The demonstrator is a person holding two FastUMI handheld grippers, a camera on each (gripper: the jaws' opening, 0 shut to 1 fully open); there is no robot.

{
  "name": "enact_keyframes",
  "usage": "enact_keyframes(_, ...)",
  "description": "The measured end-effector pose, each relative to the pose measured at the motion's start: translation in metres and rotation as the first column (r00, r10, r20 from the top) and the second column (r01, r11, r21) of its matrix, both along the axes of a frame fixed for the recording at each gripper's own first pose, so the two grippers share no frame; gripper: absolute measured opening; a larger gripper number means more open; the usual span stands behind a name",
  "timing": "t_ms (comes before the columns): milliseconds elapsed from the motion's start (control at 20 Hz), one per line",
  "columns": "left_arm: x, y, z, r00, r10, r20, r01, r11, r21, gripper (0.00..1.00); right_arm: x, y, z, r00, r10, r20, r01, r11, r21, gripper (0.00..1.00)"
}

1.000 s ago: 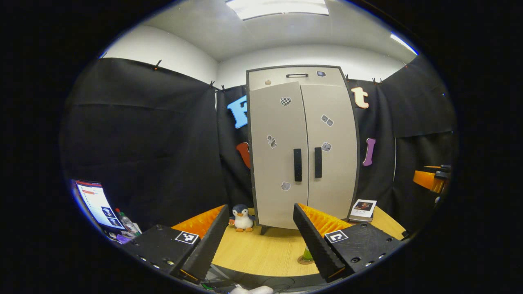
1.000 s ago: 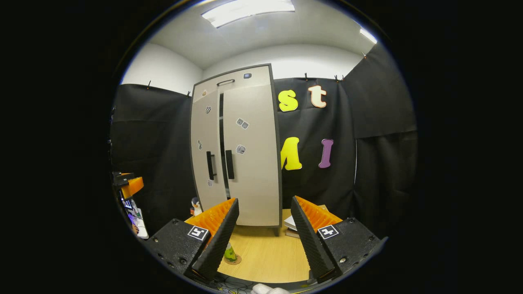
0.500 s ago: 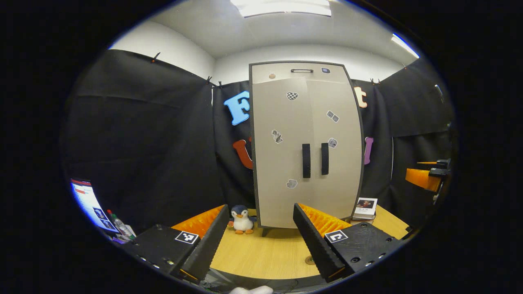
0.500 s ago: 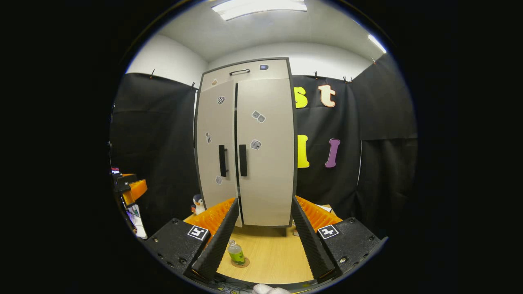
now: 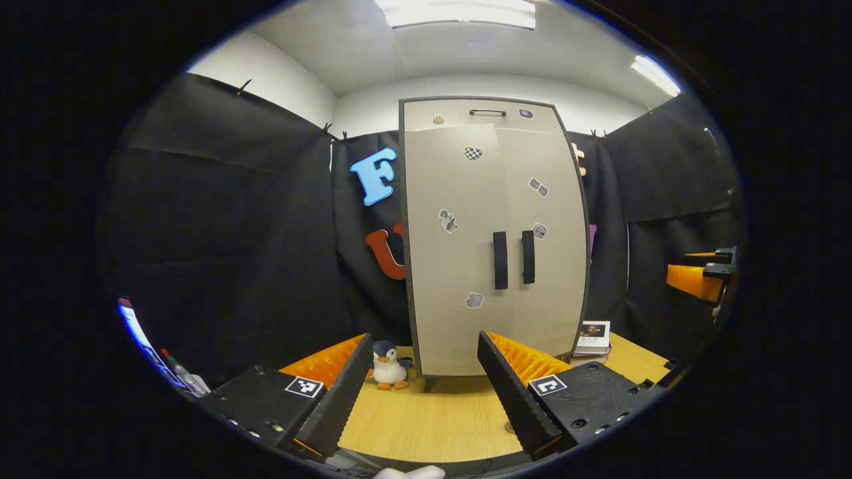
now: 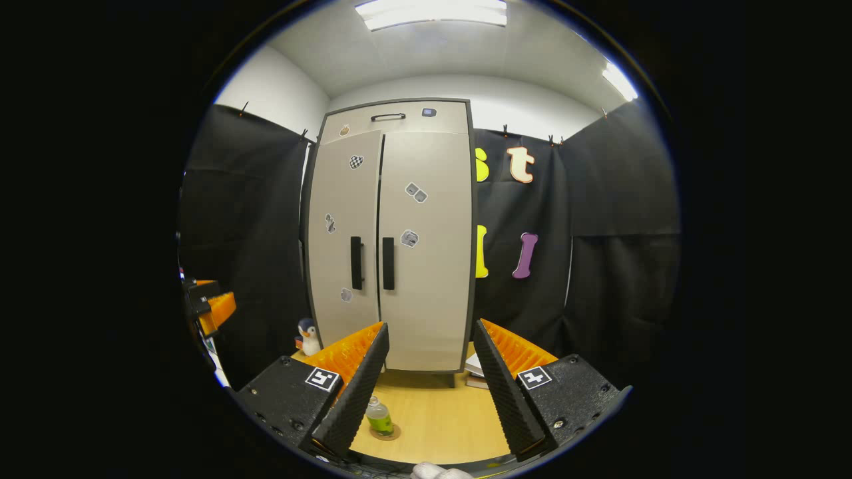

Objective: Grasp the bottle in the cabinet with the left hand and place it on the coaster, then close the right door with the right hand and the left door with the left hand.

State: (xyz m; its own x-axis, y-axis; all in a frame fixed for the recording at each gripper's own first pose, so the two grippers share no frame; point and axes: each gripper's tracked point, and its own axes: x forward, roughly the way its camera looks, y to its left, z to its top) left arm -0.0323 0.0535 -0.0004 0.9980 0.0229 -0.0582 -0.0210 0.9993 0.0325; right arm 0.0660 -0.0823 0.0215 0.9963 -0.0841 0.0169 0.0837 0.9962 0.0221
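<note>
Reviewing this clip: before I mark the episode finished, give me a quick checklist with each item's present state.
1. Bottle upright on the coaster: ok.
2. Right door shut flush: ok.
3. Left door shut: ok in the left gripper view; the right gripper view shows only a thin dark seam between the doors.
4. Left gripper open, holding nothing: ok.
5. Right gripper open, holding nothing: ok.
6. Both grippers back from the cabinet, touching neither door handle: ok.
</note>
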Motion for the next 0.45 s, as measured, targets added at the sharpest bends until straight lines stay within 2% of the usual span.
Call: enact_keyframes(450,0.006,-0.024,-0.009,1.000,-0.023,-0.015,0.023,1.000,-0.010,0.96,-0.005,-0.008,-0.003,1.000,-0.015,-0.010,0.015,1.000,0.004,0.80)
